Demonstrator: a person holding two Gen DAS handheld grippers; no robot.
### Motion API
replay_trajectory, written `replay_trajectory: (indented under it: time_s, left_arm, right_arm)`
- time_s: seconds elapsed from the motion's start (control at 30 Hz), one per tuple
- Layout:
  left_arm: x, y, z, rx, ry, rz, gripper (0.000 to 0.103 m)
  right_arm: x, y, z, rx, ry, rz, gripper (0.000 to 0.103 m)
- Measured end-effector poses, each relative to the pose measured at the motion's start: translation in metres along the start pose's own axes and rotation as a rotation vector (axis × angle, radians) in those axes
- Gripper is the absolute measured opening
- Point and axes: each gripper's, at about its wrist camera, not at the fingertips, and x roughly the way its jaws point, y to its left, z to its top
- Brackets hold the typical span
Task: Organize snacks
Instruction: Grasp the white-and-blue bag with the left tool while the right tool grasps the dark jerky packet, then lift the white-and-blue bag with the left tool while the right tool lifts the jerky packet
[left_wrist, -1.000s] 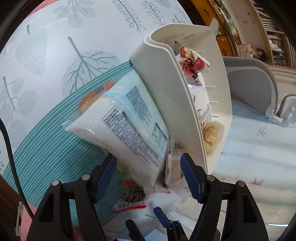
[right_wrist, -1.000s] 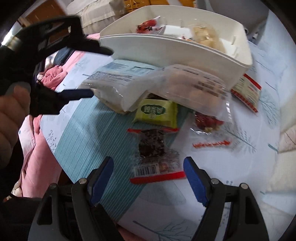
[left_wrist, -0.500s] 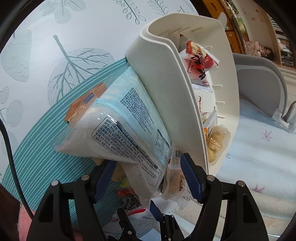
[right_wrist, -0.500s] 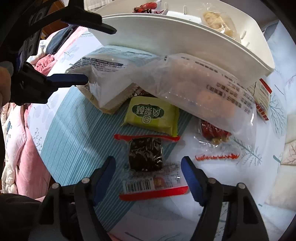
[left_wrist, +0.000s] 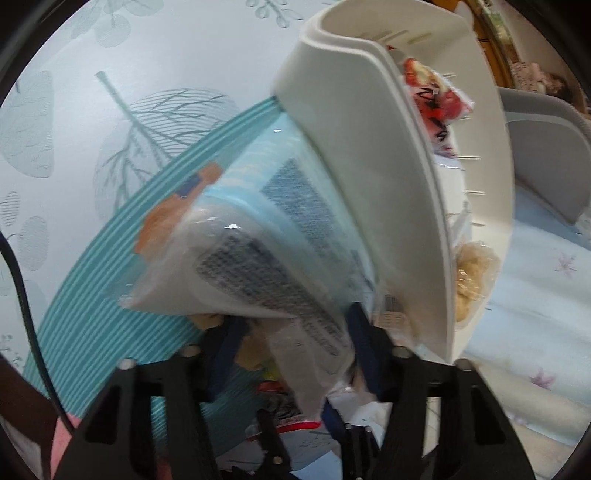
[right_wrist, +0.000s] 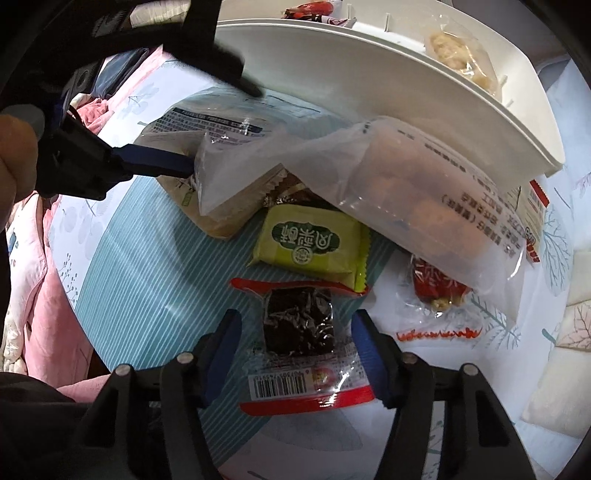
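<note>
A large clear and light-blue snack bag (left_wrist: 266, 243) leans against the white basket (left_wrist: 354, 155). My left gripper (left_wrist: 291, 328) is open, its fingers either side of the bag's near corner; it also shows in the right wrist view (right_wrist: 184, 166). My right gripper (right_wrist: 295, 350) is open, low over a dark snack in a clear red-edged packet (right_wrist: 299, 325). A green packet (right_wrist: 314, 243) lies just beyond it. A second clear bag of orange snacks (right_wrist: 424, 195) leans on the basket wall (right_wrist: 369, 74).
The basket holds a red packet (left_wrist: 432, 96) and a pale puffed snack (left_wrist: 472, 273). A red dates packet (right_wrist: 439, 291) and a red-white packet (right_wrist: 535, 221) lie at the right. A grey chair (left_wrist: 543, 155) stands behind. The round table's edge (right_wrist: 74, 295) is at the left.
My left gripper has moved forward so its fingers now flank the big bag's corner. My right gripper has moved forward and down over the dark snack packet.
</note>
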Motion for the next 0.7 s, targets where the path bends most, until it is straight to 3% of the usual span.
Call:
replay_trajectory:
  time_s: [0.07, 0.3, 0.43, 0.5, 0.53, 0.7]
  left_arm:
    - [-0.001, 0.007, 0.001, -0.025, 0.006, 0.026, 0.029]
    - [-0.004, 0.014, -0.001, -0.034, 0.021, 0.0, 0.023]
    - [-0.009, 0.009, -0.008, -0.007, 0.01, -0.004, 0.012]
    - [-0.013, 0.007, -0.013, 0.003, -0.001, -0.013, 0.01]
    - [-0.016, 0.01, -0.014, 0.004, -0.006, -0.015, 0.01]
    - [-0.04, 0.013, -0.024, 0.019, -0.058, -0.025, 0.008]
  right_arm:
    - [0.001, 0.002, 0.002, -0.005, 0.002, -0.001, 0.056]
    - [-0.002, 0.006, 0.005, -0.018, 0.004, -0.004, 0.047]
    - [-0.007, 0.003, 0.004, -0.019, -0.006, -0.001, 0.042]
    - [-0.011, 0.003, 0.003, -0.019, -0.024, -0.008, 0.009]
    - [-0.012, 0.003, 0.003, -0.016, -0.034, 0.001, 0.001]
    - [-0.013, 0.001, -0.002, 0.001, -0.034, 0.013, 0.001]
